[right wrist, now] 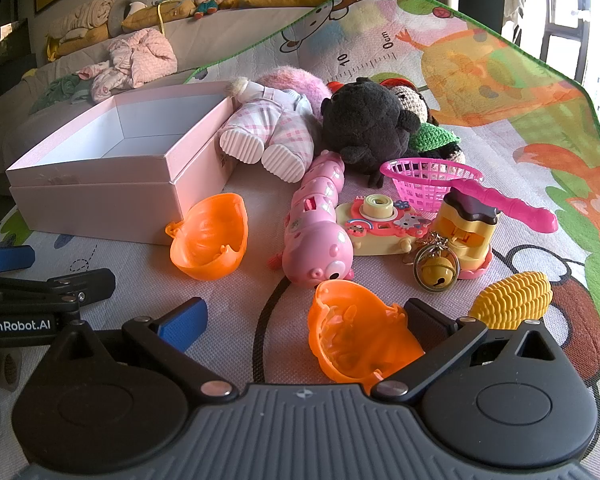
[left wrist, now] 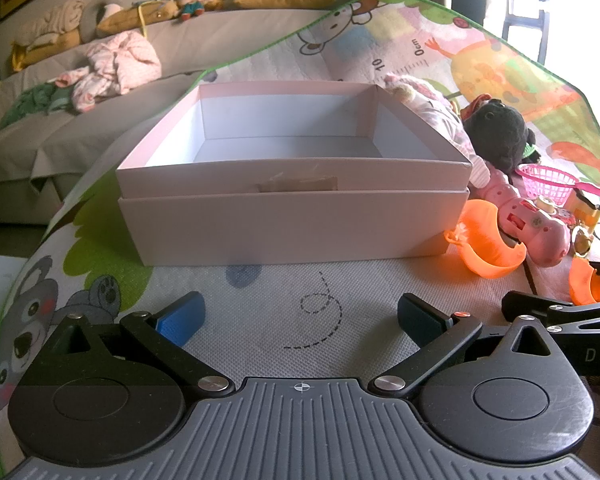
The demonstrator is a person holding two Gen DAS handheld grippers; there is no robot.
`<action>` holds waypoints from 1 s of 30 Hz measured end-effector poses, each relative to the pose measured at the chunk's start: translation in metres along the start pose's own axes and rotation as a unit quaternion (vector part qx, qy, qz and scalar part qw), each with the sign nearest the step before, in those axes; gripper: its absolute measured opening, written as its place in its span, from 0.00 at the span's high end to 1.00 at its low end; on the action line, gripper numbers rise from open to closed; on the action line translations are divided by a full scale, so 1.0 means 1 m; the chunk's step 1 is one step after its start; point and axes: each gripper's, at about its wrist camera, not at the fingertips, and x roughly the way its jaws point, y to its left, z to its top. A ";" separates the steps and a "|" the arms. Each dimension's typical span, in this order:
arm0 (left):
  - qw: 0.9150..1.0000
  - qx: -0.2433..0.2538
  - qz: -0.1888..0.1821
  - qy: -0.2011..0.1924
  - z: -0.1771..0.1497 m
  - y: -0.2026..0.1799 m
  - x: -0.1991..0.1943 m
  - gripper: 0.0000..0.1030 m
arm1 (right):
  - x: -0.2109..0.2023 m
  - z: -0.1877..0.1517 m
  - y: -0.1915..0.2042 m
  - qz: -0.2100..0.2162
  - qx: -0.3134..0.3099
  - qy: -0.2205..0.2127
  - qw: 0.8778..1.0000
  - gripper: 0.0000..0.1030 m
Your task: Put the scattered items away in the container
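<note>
An empty pale pink box (left wrist: 292,216) (right wrist: 100,196) sits on the play mat, straight ahead of my left gripper (left wrist: 300,320), which is open over bare mat. Toys lie scattered to the box's right: a doll in pink plaid (right wrist: 268,132), a black plush (right wrist: 364,124), a pink caterpillar (right wrist: 316,224), a toy camera (right wrist: 380,220), a pink basket (right wrist: 428,180), a bell keyring (right wrist: 436,268), a yellow corn (right wrist: 512,300) and two orange shell halves (right wrist: 208,236) (right wrist: 352,336). My right gripper (right wrist: 304,324) is open; the nearer orange half lies between its fingers, by the right one.
The colourful play mat (right wrist: 500,92) covers the surface; its green edge runs along the right and back. A grey sofa (left wrist: 60,120) with clothes, cushions and soft toys stands behind on the left. A yellow and brown toy (right wrist: 468,224) and a pink ladle handle (right wrist: 512,204) lie by the basket.
</note>
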 end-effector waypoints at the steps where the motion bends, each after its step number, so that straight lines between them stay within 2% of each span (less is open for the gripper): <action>1: 1.000 0.000 0.000 0.000 0.000 0.000 0.000 0.00 | 0.000 0.000 0.000 0.000 0.000 0.000 1.000 0.00; 30: 1.000 0.003 0.002 0.002 -0.001 0.001 -0.001 0.00 | 0.000 0.002 0.002 -0.002 -0.010 0.010 1.000 0.00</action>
